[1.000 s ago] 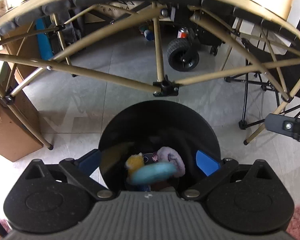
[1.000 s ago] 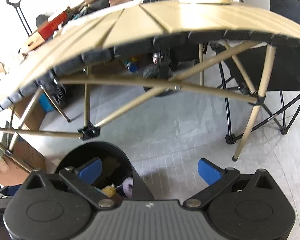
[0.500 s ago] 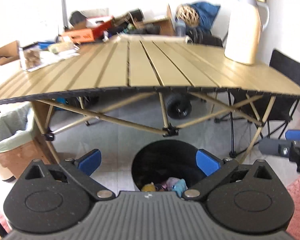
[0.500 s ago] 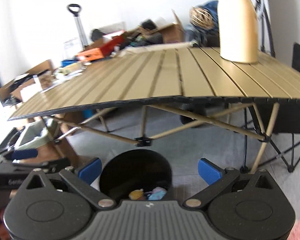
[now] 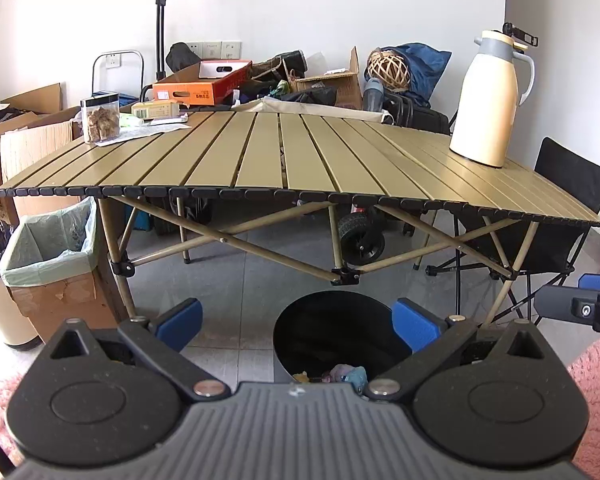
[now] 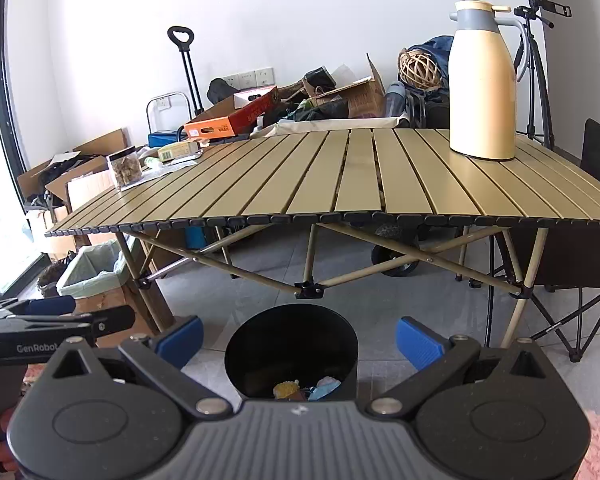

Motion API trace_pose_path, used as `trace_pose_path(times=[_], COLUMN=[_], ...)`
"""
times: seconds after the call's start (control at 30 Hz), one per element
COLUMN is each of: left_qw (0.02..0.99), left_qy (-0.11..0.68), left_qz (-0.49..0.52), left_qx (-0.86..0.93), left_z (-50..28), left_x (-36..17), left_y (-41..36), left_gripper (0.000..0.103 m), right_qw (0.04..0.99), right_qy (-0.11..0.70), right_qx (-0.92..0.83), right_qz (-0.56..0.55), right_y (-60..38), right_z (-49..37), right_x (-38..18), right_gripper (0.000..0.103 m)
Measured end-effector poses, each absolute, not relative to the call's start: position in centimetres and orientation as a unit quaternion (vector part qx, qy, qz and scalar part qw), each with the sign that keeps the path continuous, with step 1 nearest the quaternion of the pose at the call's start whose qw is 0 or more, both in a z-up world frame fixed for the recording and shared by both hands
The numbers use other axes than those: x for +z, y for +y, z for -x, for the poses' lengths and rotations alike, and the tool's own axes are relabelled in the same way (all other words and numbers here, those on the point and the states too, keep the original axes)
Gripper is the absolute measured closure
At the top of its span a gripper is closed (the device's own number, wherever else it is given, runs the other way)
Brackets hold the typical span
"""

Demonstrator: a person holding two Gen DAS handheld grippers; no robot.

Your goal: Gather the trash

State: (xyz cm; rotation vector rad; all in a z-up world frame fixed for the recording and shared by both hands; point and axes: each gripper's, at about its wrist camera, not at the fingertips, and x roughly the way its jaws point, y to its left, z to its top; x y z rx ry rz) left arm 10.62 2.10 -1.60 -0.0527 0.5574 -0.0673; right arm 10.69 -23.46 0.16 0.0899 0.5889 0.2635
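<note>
A round black bin stands on the floor in front of the slatted table. Trash in yellow, pink and light blue lies at its bottom. My left gripper is open and empty, held above and just behind the bin. Over the same bin my right gripper is open too, with nothing between its blue pads. The right gripper's finger shows at the right edge of the left wrist view, and the left gripper shows at the left of the right wrist view.
A cream thermos jug stands on the table's right side; a clear jar and papers sit far left. A lined cardboard box stands beside the left table leg, a black folding chair at right. Clutter fills the back wall. Pink rug underfoot.
Both grippers have risen and tilted up from close over the bin, so the table top and room have come into view. A light blue item seen falling earlier now lies in the bin.
</note>
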Motion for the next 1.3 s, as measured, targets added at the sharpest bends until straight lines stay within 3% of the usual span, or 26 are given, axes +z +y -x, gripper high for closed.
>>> trace_pose_path(times=[1.3], left_qw=[0.967], left_qy=[0.25], left_qz=[0.031], left_qx=[-0.038], left_z=[-8.1], left_x=[-0.6], left_y=[2.0], left_gripper=[0.0], right_qw=[0.953], right_qy=[0.27], right_qx=[0.133], right_qz=[-0.035], right_y=[-23.3], right_z=[-8.5], right_x=[1.4], right_gripper=[0.0])
